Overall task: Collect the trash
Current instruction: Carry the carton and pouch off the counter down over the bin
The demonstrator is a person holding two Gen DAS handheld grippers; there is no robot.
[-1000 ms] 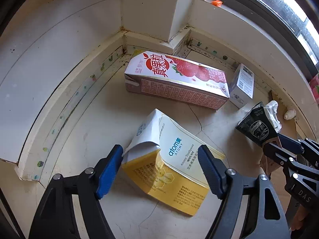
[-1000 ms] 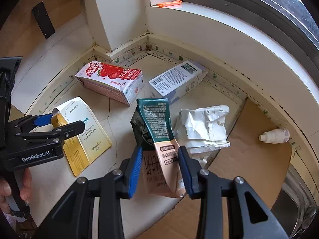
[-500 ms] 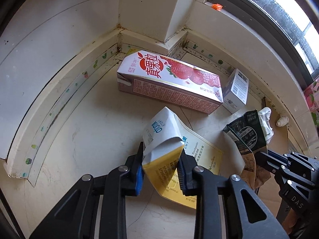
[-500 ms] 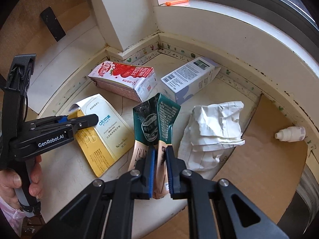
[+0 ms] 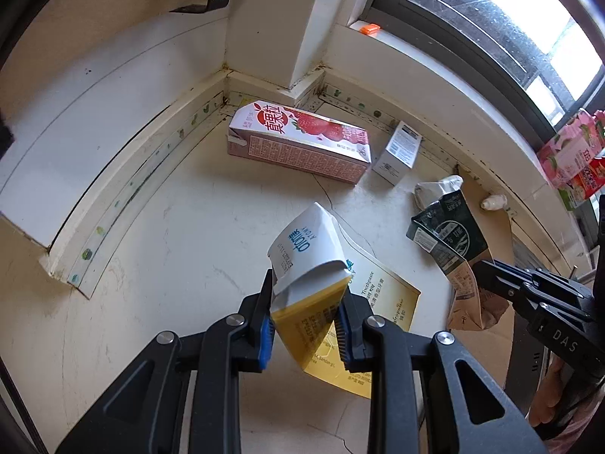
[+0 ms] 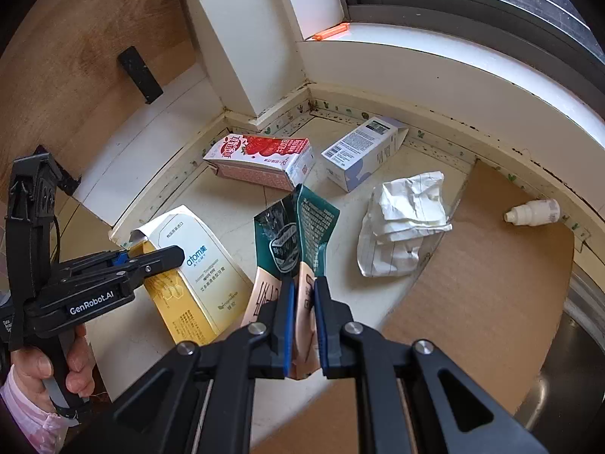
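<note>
On the cream corner ledge (image 5: 159, 234), a flattened yellow-and-white toothpaste carton (image 5: 302, 265) is clamped by the left gripper (image 5: 305, 321), its free end on the ledge. A dark-green-and-beige foil pouch (image 6: 295, 238) is pinched upright by the right gripper (image 6: 302, 325), just beside that carton.
</note>
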